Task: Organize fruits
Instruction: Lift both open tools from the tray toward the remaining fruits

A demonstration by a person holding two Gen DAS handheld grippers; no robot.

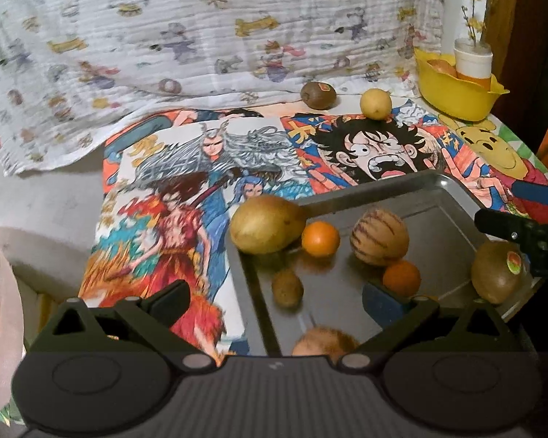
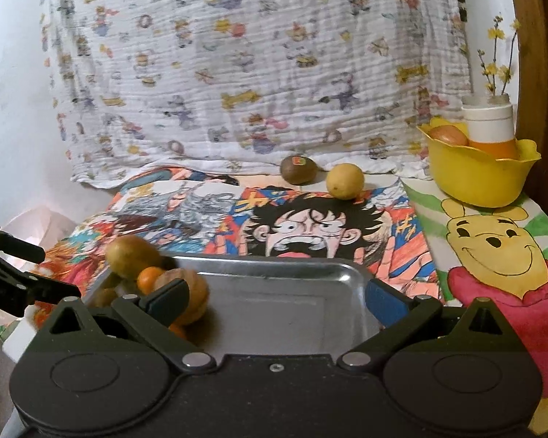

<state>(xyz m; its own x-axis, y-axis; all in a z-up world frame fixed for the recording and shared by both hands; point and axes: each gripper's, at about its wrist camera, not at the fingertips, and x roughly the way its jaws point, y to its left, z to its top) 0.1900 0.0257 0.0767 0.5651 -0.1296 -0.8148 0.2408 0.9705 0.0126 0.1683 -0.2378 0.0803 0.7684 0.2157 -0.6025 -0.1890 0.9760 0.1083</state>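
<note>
A metal tray holds a yellow-green mango, two oranges, a striped melon, a small kiwi, a stickered kiwi and a peach-coloured fruit. My left gripper hovers open over the tray's near left part, nothing between its fingers. My right gripper is open and empty above the tray, close to the stickered kiwi. Another kiwi and a lemon lie on the cloth at the back.
A yellow bowl at the back right holds a white-capped orange bottle and a round fruit. A cartoon-printed cloth covers the table. A patterned white sheet hangs behind. The table's left edge drops off beside the tray.
</note>
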